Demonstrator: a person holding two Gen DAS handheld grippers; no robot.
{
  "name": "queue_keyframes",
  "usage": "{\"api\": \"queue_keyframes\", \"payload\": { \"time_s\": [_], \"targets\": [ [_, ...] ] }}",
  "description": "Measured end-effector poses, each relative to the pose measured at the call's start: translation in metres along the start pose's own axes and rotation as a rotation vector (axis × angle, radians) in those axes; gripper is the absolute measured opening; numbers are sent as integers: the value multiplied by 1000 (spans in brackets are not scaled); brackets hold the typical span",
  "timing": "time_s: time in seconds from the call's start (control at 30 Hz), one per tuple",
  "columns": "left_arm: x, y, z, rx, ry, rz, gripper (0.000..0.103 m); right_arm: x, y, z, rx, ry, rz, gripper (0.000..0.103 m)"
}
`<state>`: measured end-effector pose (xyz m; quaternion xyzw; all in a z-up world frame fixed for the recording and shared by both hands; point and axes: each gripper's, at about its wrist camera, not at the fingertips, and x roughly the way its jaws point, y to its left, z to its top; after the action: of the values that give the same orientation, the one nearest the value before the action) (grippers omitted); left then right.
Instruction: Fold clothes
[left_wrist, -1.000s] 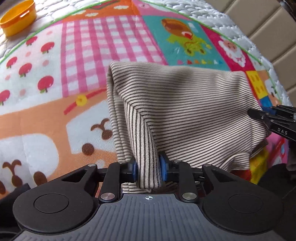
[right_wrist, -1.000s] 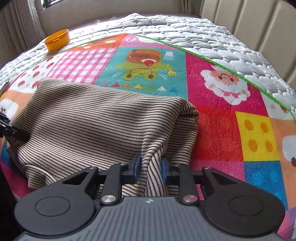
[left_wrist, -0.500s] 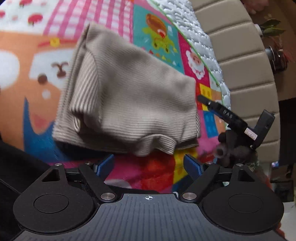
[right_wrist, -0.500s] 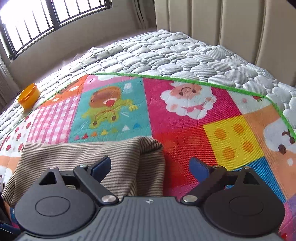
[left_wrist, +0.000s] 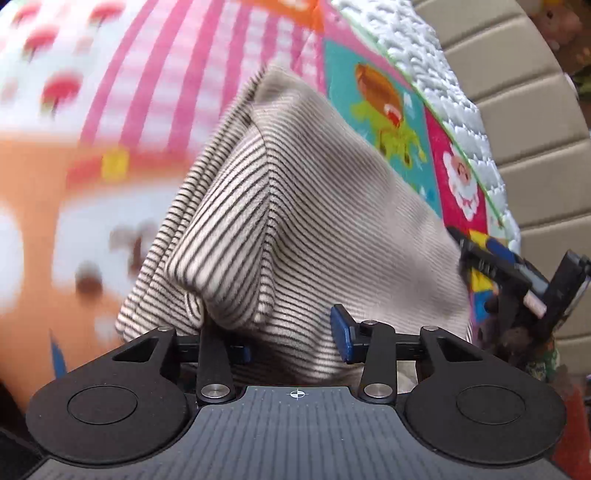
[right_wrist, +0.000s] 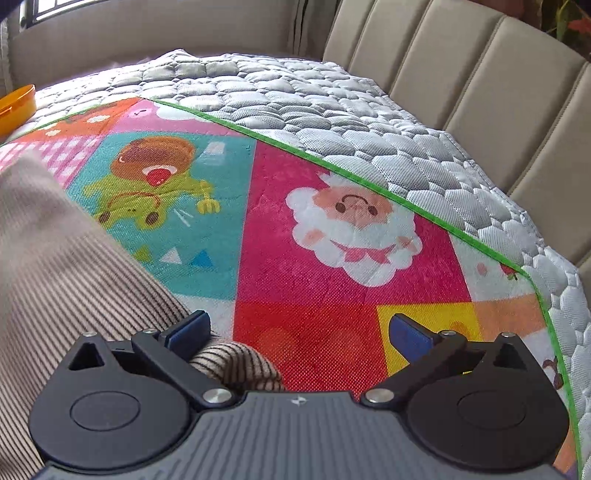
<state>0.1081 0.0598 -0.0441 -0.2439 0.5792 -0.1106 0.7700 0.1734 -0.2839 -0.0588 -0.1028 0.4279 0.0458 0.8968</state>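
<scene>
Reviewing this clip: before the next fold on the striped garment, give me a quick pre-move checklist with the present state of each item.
1. Left gripper jaws apart, striped garment between them but not pinched: ok.
2. Right gripper open, holding nothing: ok.
3. Garment lies on the play mat: ok.
4. Garment flat: not ok, a raised crease runs down it.
5. Layers and edges aligned: cannot tell.
6. Orange bowl well away from the garment: ok.

A second ago both my grippers pinched the beige, dark-striped knit garment (left_wrist: 332, 206); since then my left gripper (left_wrist: 291, 339) and right gripper (right_wrist: 299, 332) have let go, jaws apart.
</scene>
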Motion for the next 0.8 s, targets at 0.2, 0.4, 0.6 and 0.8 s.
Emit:
{"api": "queue_keyframes", "payload": {
  "time_s": [0.2, 0.4, 0.6, 0.8],
  "targets": [
    [21, -26, 80, 165, -166, 144, 50, -19, 3, -25, 148, 144, 103, 103],
    [27, -26, 116, 233, -256, 249, 74, -52, 72, -44, -102, 188, 228, 103],
    [1, -15, 97, 291, -275, 316, 78, -50, 87, -48, -56, 187, 254, 103],
    [-26, -29, 25, 411, -216, 139, 83, -54, 90, -52, -42, 176, 226, 103]
  ]
}}
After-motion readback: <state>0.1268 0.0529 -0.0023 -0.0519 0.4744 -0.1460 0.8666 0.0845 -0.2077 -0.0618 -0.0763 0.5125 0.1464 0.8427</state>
